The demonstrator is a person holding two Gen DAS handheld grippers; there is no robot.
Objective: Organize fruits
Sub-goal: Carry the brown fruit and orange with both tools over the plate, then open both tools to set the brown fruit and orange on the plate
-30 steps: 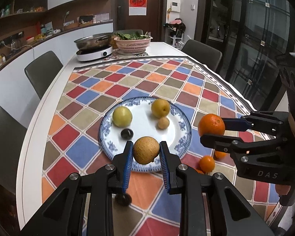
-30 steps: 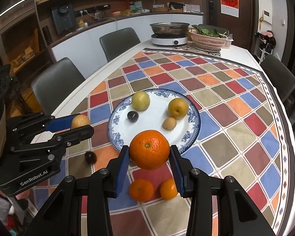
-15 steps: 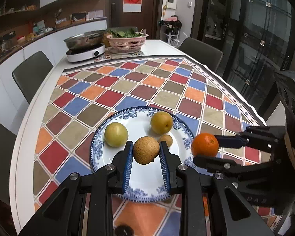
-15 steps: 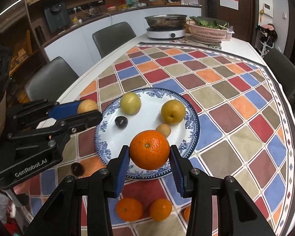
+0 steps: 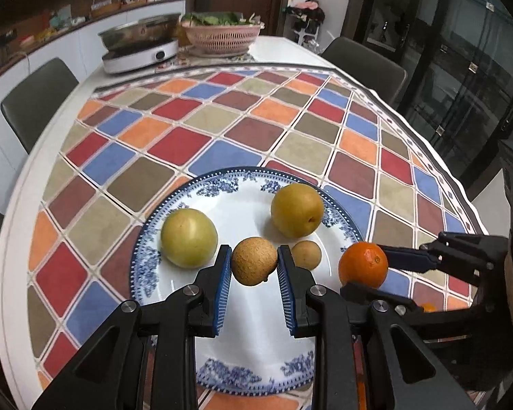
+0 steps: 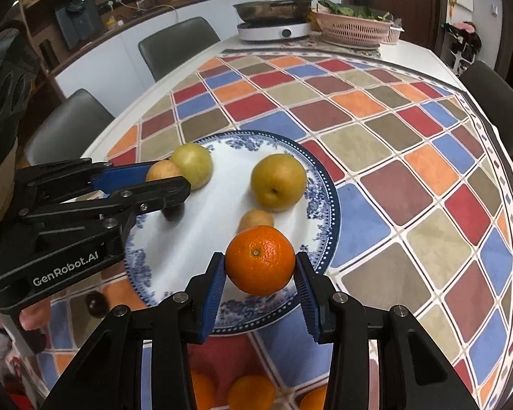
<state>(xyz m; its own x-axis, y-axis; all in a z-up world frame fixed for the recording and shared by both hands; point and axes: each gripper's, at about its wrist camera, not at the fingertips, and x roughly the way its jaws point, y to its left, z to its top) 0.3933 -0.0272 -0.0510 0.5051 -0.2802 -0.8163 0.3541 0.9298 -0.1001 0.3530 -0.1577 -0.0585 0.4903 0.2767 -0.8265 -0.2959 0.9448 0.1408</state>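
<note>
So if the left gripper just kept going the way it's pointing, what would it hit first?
Most likely the bare white middle of the blue-rimmed plate. The left gripper, shut on a brown fruit, points steeply down between the green fruit and the small tan fruit; depth is uncertain.

plate (image 5: 174,205): glossy glazed ceramic, white with blue print
tablecloth (image 5: 222,126): matt, smooth, chequered
brown fruit (image 5: 254,265): rough, dull, speckled skin
orange (image 6: 260,259): shiny, finely pitted peel
gripper pads (image 5: 224,288): ribbed blue rubber
pan (image 6: 273,8): brushed metal
basket (image 5: 222,37): pink plastic
</note>
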